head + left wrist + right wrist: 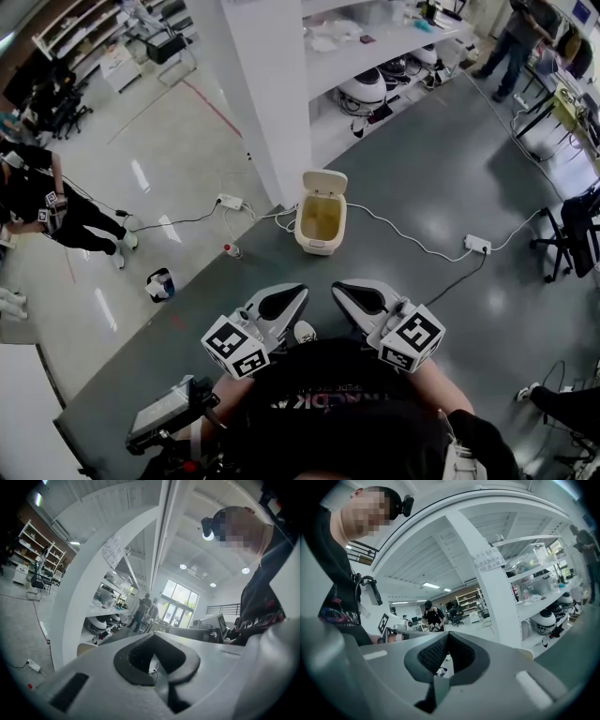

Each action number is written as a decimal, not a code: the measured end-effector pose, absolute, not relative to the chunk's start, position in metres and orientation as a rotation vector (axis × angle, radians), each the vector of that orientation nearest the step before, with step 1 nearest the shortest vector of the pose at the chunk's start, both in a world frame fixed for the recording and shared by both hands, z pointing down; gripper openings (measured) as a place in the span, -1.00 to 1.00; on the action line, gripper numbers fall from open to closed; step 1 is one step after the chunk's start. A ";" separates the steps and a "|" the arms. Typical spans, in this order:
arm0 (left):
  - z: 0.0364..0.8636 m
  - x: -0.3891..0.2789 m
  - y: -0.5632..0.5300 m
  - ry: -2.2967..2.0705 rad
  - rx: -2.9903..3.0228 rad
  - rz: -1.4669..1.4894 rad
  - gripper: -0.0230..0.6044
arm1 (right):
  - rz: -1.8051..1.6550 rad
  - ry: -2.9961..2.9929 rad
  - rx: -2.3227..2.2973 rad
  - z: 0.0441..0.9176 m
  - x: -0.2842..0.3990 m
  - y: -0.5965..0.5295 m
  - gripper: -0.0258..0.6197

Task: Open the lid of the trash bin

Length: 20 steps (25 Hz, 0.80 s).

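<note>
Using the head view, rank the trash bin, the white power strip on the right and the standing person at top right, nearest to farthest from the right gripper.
1. Trash bin, just ahead of the right gripper.
2. Power strip, off to the right on the floor.
3. Standing person, far top right.

A white pillar (267, 84) rises from the floor, with a white power strip (230, 201) at its foot and a small red-capped bottle (230, 249) near it. A second power strip (477, 244) lies on the grey mat (422, 159) — a white cable (411, 241) runs to it. A person in black (47, 202) is at the left, a dark office chair (572, 225) at the right edge
</note>
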State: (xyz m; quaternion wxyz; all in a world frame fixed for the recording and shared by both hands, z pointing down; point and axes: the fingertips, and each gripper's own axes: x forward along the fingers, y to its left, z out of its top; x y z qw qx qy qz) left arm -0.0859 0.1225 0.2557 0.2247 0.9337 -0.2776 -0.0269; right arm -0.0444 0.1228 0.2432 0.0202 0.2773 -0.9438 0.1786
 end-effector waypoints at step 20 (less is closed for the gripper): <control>0.263 -0.083 0.117 -0.767 2.569 -0.073 -0.92 | 0.575 -2.914 0.826 0.254 -0.045 0.117 -0.90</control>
